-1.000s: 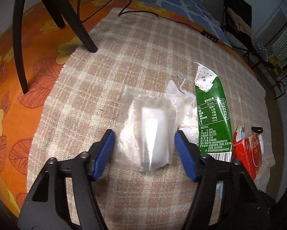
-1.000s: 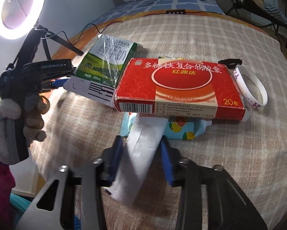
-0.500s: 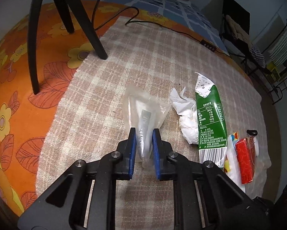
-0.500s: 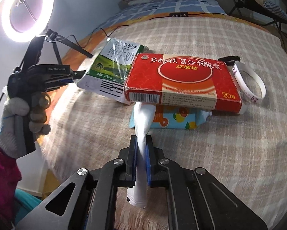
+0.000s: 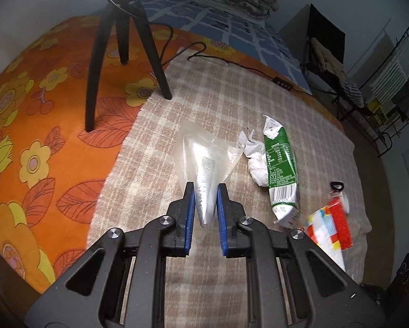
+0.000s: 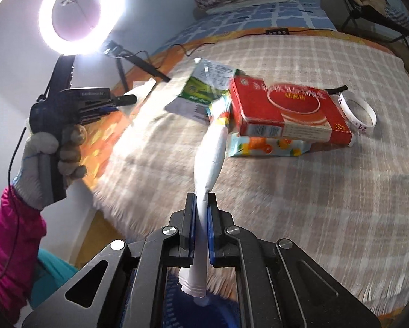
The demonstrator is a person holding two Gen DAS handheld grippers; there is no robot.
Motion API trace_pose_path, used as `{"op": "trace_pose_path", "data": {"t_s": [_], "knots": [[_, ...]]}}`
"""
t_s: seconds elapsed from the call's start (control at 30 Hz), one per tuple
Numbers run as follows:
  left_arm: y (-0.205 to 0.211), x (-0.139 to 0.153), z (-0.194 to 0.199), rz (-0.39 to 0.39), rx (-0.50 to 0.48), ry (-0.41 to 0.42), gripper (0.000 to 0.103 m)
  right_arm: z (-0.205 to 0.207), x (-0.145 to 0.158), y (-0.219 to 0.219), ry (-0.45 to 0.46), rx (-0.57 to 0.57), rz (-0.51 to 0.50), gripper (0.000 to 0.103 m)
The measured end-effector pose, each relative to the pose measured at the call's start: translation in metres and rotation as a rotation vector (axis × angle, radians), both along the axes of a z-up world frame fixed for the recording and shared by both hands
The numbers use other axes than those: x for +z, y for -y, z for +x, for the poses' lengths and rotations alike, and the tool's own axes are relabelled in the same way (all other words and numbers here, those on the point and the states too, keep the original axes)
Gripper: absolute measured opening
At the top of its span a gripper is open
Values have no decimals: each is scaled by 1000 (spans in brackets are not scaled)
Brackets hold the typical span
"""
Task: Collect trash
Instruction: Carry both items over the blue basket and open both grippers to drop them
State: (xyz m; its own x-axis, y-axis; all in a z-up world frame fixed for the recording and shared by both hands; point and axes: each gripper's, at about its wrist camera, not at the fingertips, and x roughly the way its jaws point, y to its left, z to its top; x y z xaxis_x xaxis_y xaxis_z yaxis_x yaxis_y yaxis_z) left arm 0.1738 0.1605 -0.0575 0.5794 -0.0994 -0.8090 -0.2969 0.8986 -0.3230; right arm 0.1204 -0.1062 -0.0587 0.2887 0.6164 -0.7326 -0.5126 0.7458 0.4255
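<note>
Clear plastic bag (image 5: 204,161): thin, crinkled, glossy, drawn to a cone; pinched at its narrow end by the left tongs (image 5: 206,205), lower edge on the plaid blanket (image 5: 204,82). White wrapper (image 6: 208,161): smooth, elongated, crimped end; clamped in the nearly closed right tongs (image 6: 201,210). Crumpled tissue (image 5: 256,161) touching flattened green carton (image 5: 282,169). Red box (image 6: 286,112) atop fruit-print packet (image 6: 267,147). Blanket woolly, beige check, over an orange floral bedsheet (image 5: 26,109). Ring light (image 6: 81,13) lit, wall behind.
</note>
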Motion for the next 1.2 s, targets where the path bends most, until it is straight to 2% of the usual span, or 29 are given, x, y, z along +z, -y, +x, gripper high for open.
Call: {"op": "trace_pose_path", "data": {"t_s": [0.23, 0.53, 0.83, 1.2], "knots": [[6, 23, -47, -9, -37, 49, 14, -34, 16, 7, 30, 43, 18, 6], [48, 29, -122, 3, -161, 59, 13, -90, 21, 23, 40, 125, 0, 6], [84, 12, -189, -17, -256, 8, 14, -148, 3, 35, 22, 213, -55, 6], [123, -2, -232, -32, -361, -28, 14, -195, -32, 28, -43, 343, -109, 6]]}}
